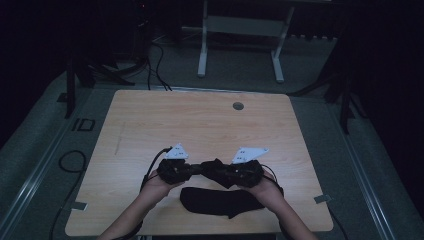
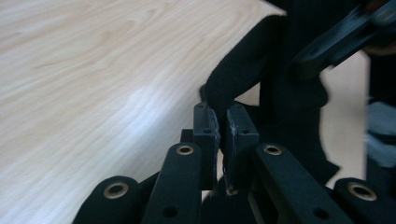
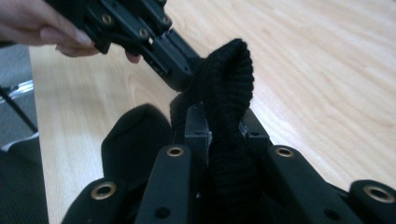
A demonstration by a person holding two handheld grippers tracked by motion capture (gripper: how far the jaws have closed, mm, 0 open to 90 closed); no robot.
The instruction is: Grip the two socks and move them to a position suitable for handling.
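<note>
Holding a black ribbed knit sock [image 3: 227, 79] above the worktop [image 1: 150, 125], I have both the left gripper [image 2: 223, 122] and right gripper [image 3: 224, 122] fingers clamped on its bunched fabric; another sock [image 1: 220, 200] lies below.

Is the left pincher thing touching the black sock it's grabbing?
Touching. In the left gripper view, the left gripper has both jaws pinched on an edge of the black sock, with no gap showing at the pads.

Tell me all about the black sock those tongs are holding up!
The sock is black, ribbed knit, soft and bunched. It hangs above the wooden table, pinched between the left tongs and the right tongs, both shut on it. A second black sock lies flat just below, nearer the person.
</note>
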